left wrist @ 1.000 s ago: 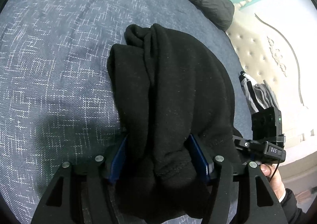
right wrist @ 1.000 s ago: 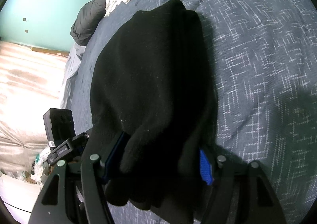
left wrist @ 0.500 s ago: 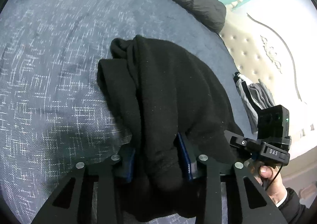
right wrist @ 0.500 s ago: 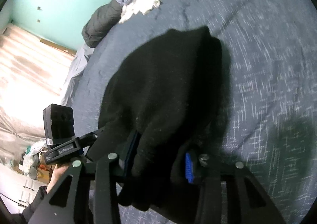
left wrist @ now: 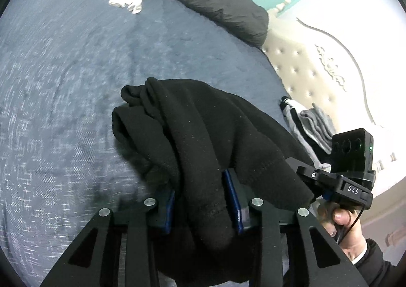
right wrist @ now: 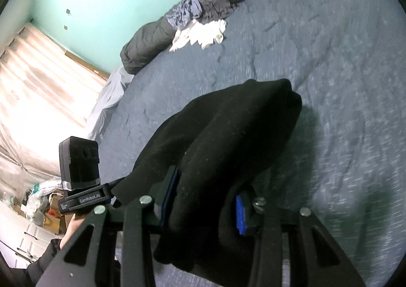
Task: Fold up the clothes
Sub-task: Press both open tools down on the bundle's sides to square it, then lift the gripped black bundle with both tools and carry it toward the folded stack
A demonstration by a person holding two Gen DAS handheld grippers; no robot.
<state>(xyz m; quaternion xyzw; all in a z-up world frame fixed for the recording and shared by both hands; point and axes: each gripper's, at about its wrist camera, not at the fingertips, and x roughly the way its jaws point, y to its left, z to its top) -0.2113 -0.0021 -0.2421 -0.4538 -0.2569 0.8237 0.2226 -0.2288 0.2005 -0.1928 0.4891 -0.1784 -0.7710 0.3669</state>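
Note:
A bunched black fleece garment (left wrist: 203,132) hangs between both grippers above the blue bed cover (left wrist: 63,84). My left gripper (left wrist: 203,198) is shut on one thick fold of it, blue pads pressed into the cloth. In the right wrist view the same black garment (right wrist: 228,135) drapes forward, and my right gripper (right wrist: 203,200) is shut on its near end. Each view shows the other gripper's camera block and the hand that holds it: the right one (left wrist: 352,160) and the left one (right wrist: 78,165). The fingertips are buried in cloth.
A dark grey duvet roll (left wrist: 215,5) lies along the far edge of the bed with white and blue-grey clothes (right wrist: 200,31) heaped beside it. Folded striped and grey clothes (left wrist: 304,122) sit by the tufted cream headboard (left wrist: 317,69). Clutter (right wrist: 43,205) lies on the floor.
Both grippers have closed tighter on the black garment and lifted and tilted up, so more of the far bed, duvet and wall shows. The garment came up with them.

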